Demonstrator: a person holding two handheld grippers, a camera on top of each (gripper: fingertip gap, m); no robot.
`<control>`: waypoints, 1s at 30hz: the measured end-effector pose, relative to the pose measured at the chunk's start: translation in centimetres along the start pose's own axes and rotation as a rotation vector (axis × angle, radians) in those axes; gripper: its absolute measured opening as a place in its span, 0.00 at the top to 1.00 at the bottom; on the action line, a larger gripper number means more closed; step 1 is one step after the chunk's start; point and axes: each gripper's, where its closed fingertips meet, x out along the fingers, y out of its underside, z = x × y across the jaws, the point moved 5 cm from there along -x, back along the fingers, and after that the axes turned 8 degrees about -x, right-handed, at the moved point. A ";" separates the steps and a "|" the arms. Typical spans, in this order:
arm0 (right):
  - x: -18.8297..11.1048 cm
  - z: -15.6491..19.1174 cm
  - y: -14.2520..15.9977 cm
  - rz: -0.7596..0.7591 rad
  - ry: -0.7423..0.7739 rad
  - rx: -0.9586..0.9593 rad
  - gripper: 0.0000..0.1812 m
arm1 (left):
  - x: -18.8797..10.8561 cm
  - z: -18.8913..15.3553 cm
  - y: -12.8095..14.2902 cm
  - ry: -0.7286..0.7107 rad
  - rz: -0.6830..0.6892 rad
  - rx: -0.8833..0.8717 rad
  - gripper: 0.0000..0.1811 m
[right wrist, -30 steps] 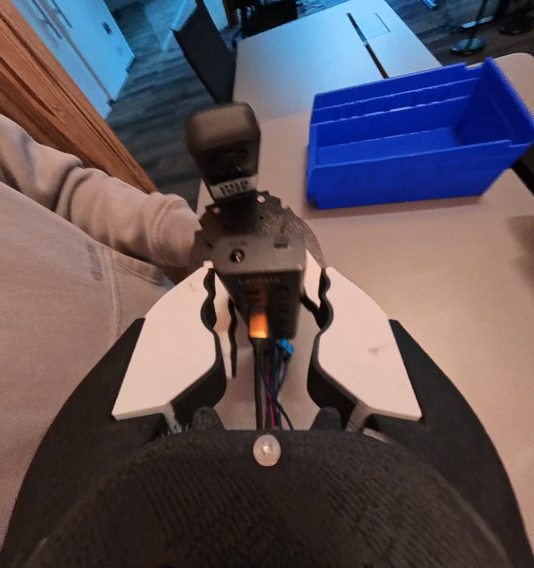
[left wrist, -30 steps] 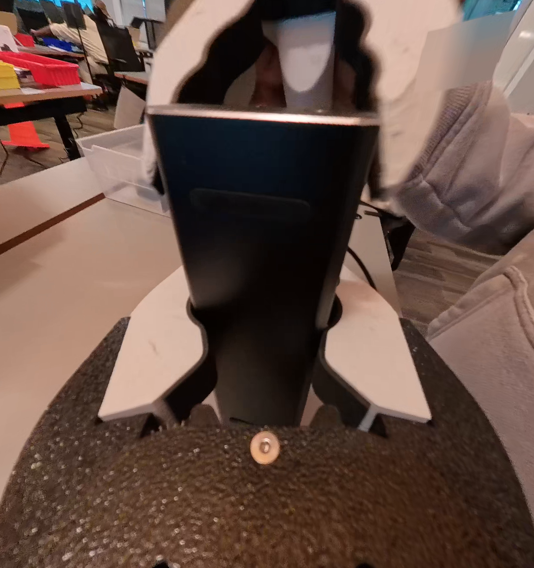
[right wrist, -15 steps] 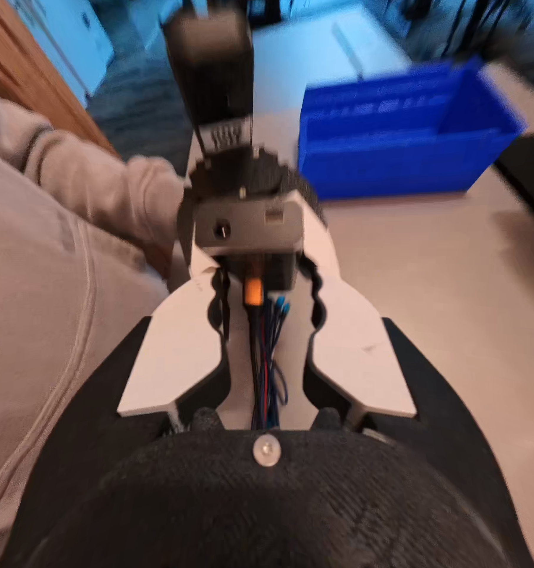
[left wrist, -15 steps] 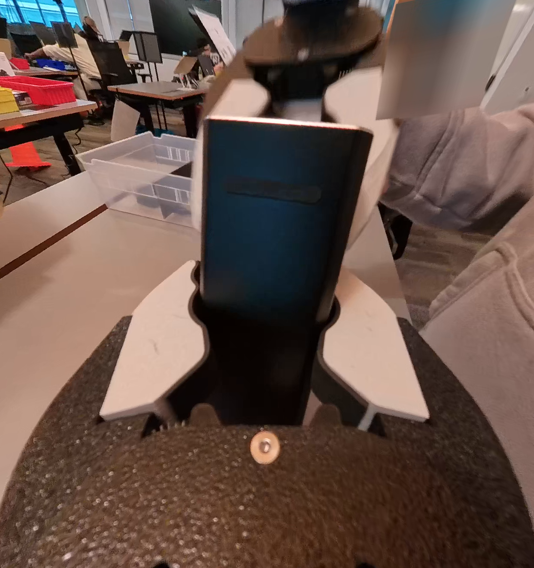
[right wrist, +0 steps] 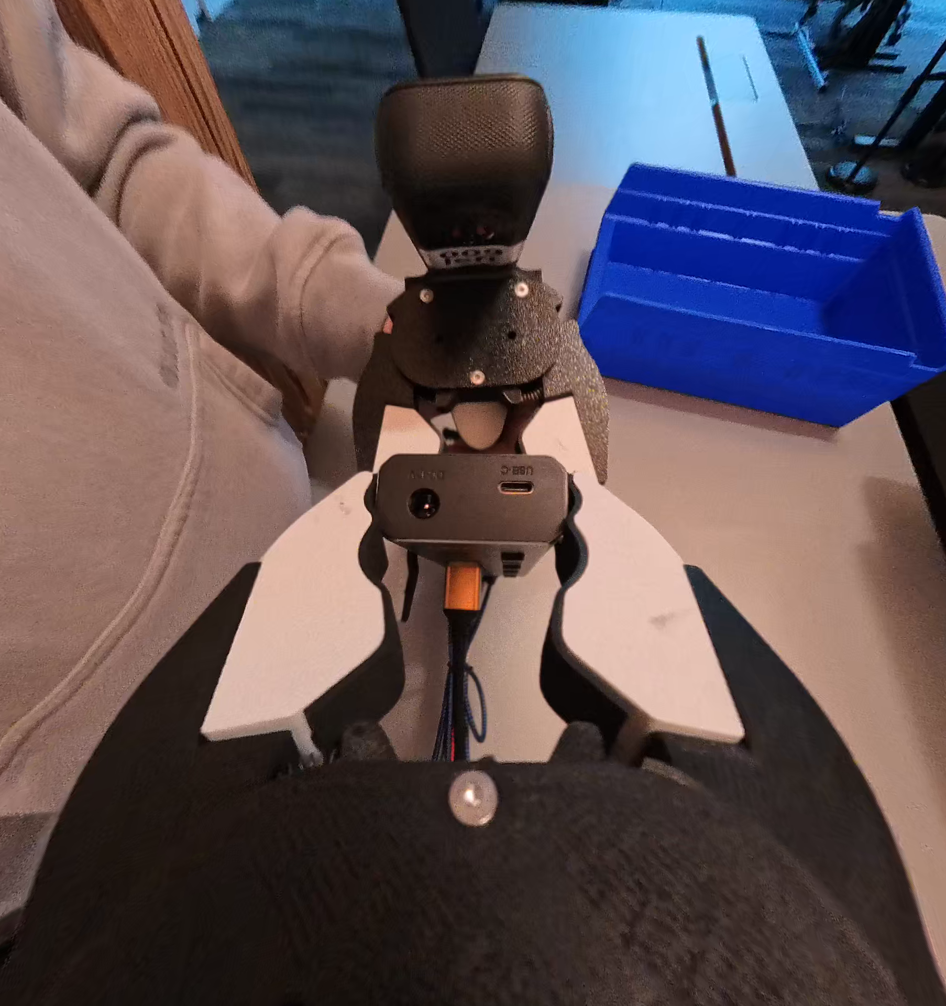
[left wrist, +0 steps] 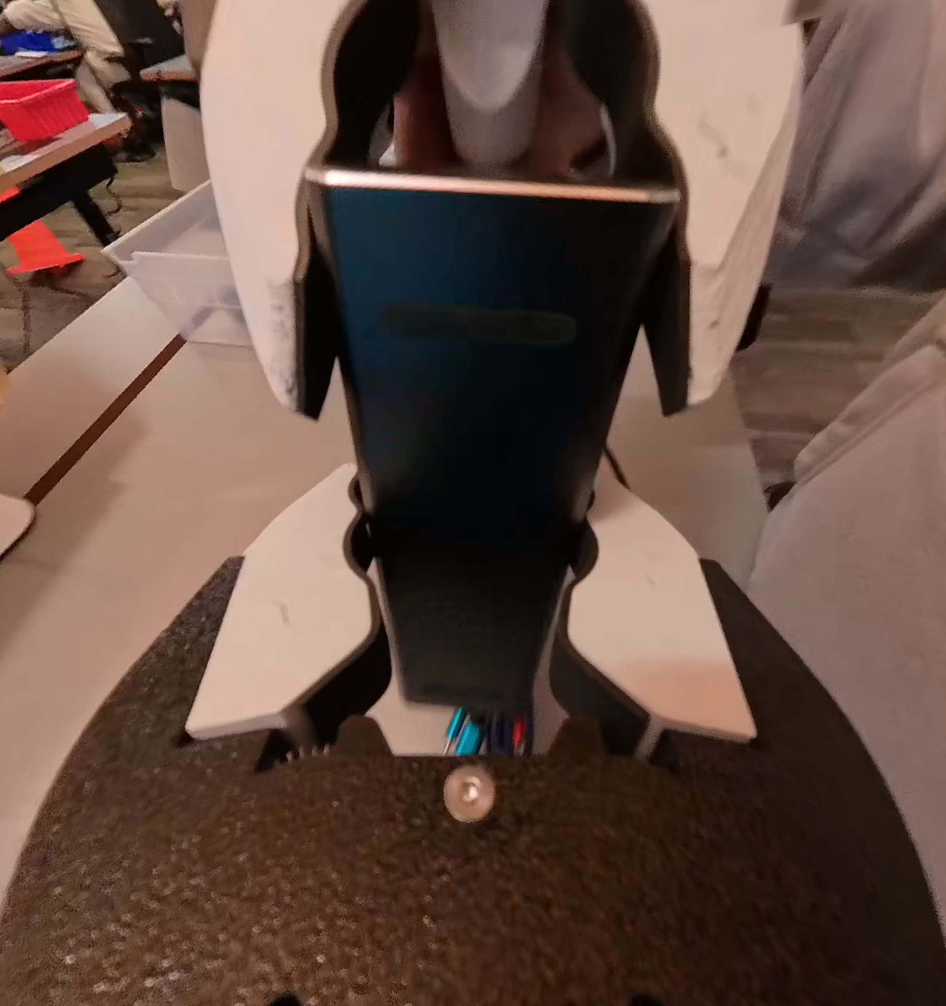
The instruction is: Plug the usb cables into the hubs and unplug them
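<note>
Spanning the gap between the two tools, the hub (right wrist: 468,503) lies with its long axis along the line that joins them. The left hand-held gripper (left wrist: 473,536) pinches the hub's near end, so in its view the dark body runs straight away from it. The right hand-held gripper (right wrist: 468,522) faces it head-on and is closed on the opposite end; the end face with a round socket and a small slot points at that camera. Both are equally close, each on its own end, held above the table (right wrist: 786,571). An orange plug (right wrist: 462,588) sits in the hub's underside, its cable (right wrist: 460,702) trailing back toward the right hand-held gripper, so any pull looks likely to run downward, across the hub's length.
</note>
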 end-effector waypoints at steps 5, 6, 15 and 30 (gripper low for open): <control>0.0 -0.3 0.0 0.035 -0.016 -0.014 0.66 | -0.4 0.2 0.2 -0.002 0.024 -0.015 0.67; 0.2 -0.3 0.0 0.034 -0.019 -0.014 0.66 | -0.3 0.3 0.3 -0.008 0.035 -0.012 0.67; 0.2 -0.5 -0.1 -0.026 -0.049 0.017 0.66 | 0.6 -0.2 0.1 0.005 -0.094 -0.077 0.67; -0.3 -0.7 0.4 -0.014 -0.016 0.059 0.66 | 1.4 0.2 0.1 0.004 -0.111 -0.072 0.67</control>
